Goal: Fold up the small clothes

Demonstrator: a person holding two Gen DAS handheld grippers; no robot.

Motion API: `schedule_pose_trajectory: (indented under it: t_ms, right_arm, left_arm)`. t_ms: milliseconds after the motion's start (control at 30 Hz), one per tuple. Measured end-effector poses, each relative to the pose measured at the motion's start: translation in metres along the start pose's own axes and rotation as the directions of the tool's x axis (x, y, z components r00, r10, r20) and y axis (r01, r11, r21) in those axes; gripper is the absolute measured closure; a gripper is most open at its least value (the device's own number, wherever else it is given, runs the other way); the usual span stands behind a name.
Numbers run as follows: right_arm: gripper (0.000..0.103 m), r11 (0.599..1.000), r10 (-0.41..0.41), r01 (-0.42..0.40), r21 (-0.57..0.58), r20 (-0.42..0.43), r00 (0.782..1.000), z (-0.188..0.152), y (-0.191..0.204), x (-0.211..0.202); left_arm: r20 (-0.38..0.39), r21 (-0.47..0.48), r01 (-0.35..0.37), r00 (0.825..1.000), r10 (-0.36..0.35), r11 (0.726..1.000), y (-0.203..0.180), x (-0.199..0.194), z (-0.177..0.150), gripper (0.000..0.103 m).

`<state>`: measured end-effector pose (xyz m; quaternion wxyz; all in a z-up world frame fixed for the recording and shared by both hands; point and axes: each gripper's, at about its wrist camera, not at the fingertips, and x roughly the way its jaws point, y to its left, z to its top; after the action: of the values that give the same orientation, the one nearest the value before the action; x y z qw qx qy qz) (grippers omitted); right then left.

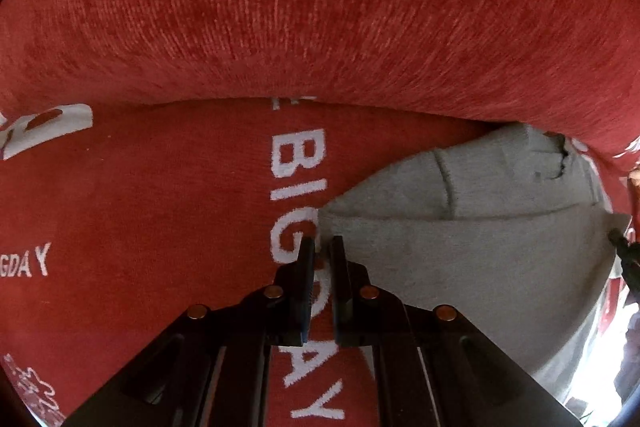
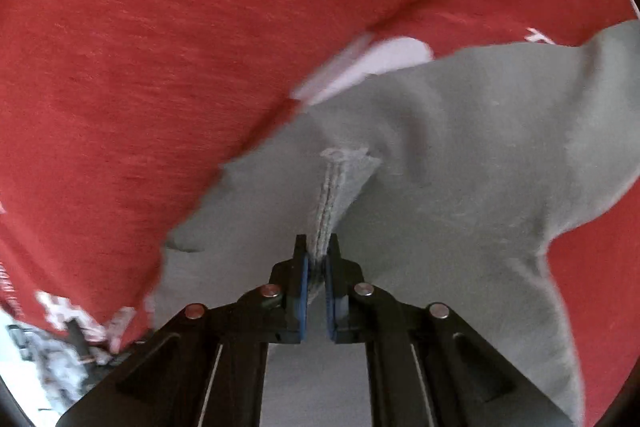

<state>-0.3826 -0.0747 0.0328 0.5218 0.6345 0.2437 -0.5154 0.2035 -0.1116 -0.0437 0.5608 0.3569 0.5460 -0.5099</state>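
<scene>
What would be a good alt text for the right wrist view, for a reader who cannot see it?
The right gripper is shut on a stitched hem of a small grey knitted garment, and its black fingers pinch the fabric into a ridge. The garment lies on a red fabric cover with white printed letters.

Your garment (image 2: 460, 187) is matt grey knit with a stitched seam; the cover (image 1: 320, 27) at 12 o'clock is coarse red weave.
</scene>
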Motion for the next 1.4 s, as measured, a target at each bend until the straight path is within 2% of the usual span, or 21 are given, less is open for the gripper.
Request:
schedule_pose_trajectory:
  t_ms: [67,100,133,233,367,433,500,600,633,700,800,867,933,1033,1300,1400]
  right_arm:
    - [0.093,0.991,-0.123,0.125,0.037,-0.045,0.991,0.003,-0.014,0.013]
    - [0.093,0.990,-0.118,0.121,0.070,-0.043,0.992,0.002,-0.024,0.012]
    - [0.089,0.989,-0.096,0.099,0.111,-0.032,0.995,0.000,-0.032,0.004]
    - [0.087,0.985,-0.151,0.153,0.079,-0.036,0.988,-0.004,-0.029,-0.008]
    - [0.084,0.991,-0.125,0.122,-0.054,-0.044,0.991,-0.016,-0.004,-0.009]
    - [0.076,0.987,-0.108,0.102,-0.123,-0.049,0.993,-0.023,0.025,0.005]
    - [0.073,0.981,-0.103,0.093,-0.169,-0.052,0.993,-0.028,0.041,0.011]
    - [0.073,0.979,-0.086,0.068,-0.191,-0.084,0.993,-0.038,0.065,0.038]
    - [0.073,0.979,-0.093,0.072,-0.193,-0.103,0.990,-0.041,0.064,0.044]
    - [0.073,0.978,-0.103,0.078,-0.191,-0.125,0.987,-0.044,0.058,0.052]
    - [0.073,0.980,-0.078,0.052,-0.194,-0.130,0.988,-0.042,0.050,0.038]
    - [0.069,0.982,-0.080,0.056,-0.178,-0.136,0.987,-0.041,0.043,0.027]
    - [0.054,0.988,-0.076,0.056,-0.145,-0.135,0.988,-0.043,0.036,0.015]
    - [0.045,0.998,-0.028,0.021,-0.055,-0.132,0.991,-0.049,0.018,-0.009]
    - [0.044,0.995,0.001,0.012,0.104,-0.126,0.992,-0.080,-0.023,-0.039]
    - [0.039,0.990,0.017,0.000,0.141,-0.118,0.993,-0.086,-0.039,-0.048]
  left_arm:
    - [-0.007,-0.015,-0.044,0.999,0.044,0.999,0.001,0.000,0.000,0.094]
    - [-0.011,-0.025,-0.048,0.999,0.048,0.999,0.002,-0.001,0.000,0.094]
    - [-0.012,-0.040,-0.049,0.999,0.049,0.998,0.004,-0.005,-0.001,0.094]
    - [0.016,-0.032,-0.038,0.999,0.039,0.999,0.001,-0.025,-0.009,0.094]
    - [0.027,0.039,-0.007,1.000,0.006,0.999,-0.024,-0.045,-0.028,0.094]
    - [0.016,0.090,0.018,1.000,-0.020,0.996,-0.045,-0.047,-0.041,0.094]
    - [-0.027,0.133,0.044,0.999,-0.041,0.990,-0.068,-0.037,-0.056,0.094]
    - [-0.079,0.148,0.041,0.996,-0.030,0.988,-0.080,-0.020,-0.070,0.094]
    - [-0.086,0.148,0.031,0.996,-0.019,0.988,-0.081,-0.014,-0.074,0.094]
    - [-0.037,0.158,0.016,0.999,-0.010,0.987,-0.081,-0.014,-0.079,0.094]
    - [-0.062,0.166,0.013,0.998,-0.003,0.986,-0.078,-0.018,-0.078,0.094]
    - [-0.088,0.163,0.007,0.996,0.008,0.987,-0.073,-0.022,-0.077,0.094]
    - [-0.095,0.167,-0.002,0.995,0.018,0.986,-0.071,-0.027,-0.079,0.094]
    - [-0.105,0.170,-0.004,0.994,0.022,0.985,-0.069,-0.038,-0.082,0.094]
    - [-0.160,0.213,0.013,0.987,0.022,0.977,-0.105,-0.035,-0.099,0.094]
    - [-0.158,0.223,0.002,0.987,0.034,0.975,-0.119,-0.035,-0.103,0.094]
